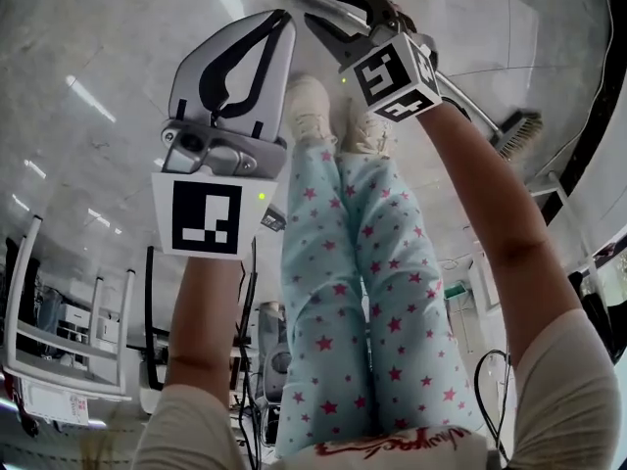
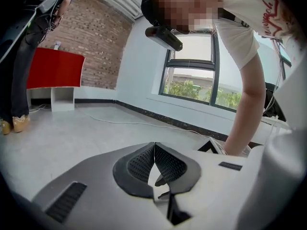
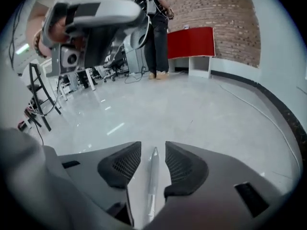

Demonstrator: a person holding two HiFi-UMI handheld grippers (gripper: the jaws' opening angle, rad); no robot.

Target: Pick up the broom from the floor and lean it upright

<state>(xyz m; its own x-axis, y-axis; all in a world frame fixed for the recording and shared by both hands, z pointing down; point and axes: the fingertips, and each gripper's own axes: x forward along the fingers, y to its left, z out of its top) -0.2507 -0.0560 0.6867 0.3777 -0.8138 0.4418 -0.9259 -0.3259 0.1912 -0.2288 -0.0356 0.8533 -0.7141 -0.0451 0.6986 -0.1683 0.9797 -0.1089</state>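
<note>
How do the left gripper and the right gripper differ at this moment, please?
The left gripper has its jaws together with nothing between them; the right gripper has its jaws apart, with the broom handle lying between them, not gripped. In the head view the right gripper reaches over the broom on the floor, while the left gripper is off to the side, away from it. Both carry a marker cube.

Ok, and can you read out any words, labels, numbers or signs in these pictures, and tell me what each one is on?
No text can be read in any view.
Red script print on the white shirt: cut off by the frame edge and blurred, unreadable.
Marker cubes: black-and-white square patterns only, no letters or numbers.
</note>
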